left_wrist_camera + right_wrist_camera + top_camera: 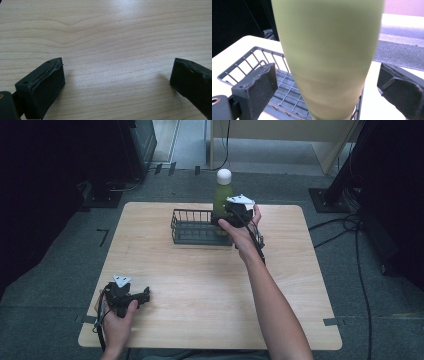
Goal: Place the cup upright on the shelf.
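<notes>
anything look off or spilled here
Nothing stands out. The green bottle stands upright with its white cap on, at the right end of the wire basket; the right tool is open around it. No spill shows on the table.

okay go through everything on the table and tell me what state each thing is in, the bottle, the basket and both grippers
Bottle: upright, white cap on, standing in the basket's right end.
Basket: upright on the table, holding nothing but the bottle.
Right gripper: open, jaws either side of the bottle with gaps, not clamping.
Left gripper: open, holding nothing, low over the table at its near left corner.
</notes>
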`<action>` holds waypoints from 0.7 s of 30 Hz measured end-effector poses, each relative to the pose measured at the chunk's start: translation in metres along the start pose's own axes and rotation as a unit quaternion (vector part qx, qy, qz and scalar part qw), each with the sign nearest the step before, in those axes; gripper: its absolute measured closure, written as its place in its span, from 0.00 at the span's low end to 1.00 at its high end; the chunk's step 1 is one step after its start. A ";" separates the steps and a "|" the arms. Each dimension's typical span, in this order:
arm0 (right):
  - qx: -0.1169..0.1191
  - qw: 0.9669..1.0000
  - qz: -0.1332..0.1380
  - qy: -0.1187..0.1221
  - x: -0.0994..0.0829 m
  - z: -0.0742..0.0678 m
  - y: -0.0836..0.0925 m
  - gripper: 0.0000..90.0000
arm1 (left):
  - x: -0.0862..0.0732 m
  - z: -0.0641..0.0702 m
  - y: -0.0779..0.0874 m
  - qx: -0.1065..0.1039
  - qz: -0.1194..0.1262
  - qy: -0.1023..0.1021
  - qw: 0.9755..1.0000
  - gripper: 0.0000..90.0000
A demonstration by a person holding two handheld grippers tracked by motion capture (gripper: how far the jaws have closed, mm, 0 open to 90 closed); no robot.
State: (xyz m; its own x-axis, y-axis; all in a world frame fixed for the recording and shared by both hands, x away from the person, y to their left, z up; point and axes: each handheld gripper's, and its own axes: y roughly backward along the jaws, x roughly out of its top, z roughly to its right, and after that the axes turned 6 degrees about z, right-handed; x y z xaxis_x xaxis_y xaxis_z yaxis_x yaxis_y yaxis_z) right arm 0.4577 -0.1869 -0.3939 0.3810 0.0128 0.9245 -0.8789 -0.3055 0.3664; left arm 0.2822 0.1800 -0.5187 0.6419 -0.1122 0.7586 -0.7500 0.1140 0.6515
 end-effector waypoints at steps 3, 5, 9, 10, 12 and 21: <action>-0.003 1.000 0.002 0.003 -0.001 0.002 0.006 0.03 | 0.000 0.000 0.000 0.000 0.000 0.000 1.000 0.00; -0.003 1.000 0.004 0.004 -0.003 0.004 0.011 0.03 | 0.000 0.000 0.000 0.000 0.000 0.000 1.000 0.00; -0.004 1.000 0.008 0.009 -0.007 0.007 0.021 0.03 | 0.000 0.000 0.000 0.000 0.000 0.000 1.000 0.00; -0.003 1.000 0.009 0.009 -0.008 0.008 0.024 0.03 | 0.000 0.000 0.000 0.000 0.000 0.000 1.000 0.00; -0.003 1.000 0.009 0.010 -0.011 0.009 0.030 0.03 | 0.000 0.000 0.000 0.000 0.000 0.000 1.000 0.00; -0.004 1.000 0.014 0.019 -0.022 0.018 0.054 0.03 | 0.000 0.000 0.000 0.000 0.000 0.000 1.000 0.00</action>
State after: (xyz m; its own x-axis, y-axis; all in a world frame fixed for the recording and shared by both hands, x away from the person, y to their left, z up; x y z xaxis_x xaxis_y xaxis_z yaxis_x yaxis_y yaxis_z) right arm 0.4076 -0.2211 -0.3962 0.3442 0.0411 0.9380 -0.8914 -0.2994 0.3402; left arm 0.2822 0.1800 -0.5188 0.6417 -0.1123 0.7587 -0.7502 0.1140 0.6513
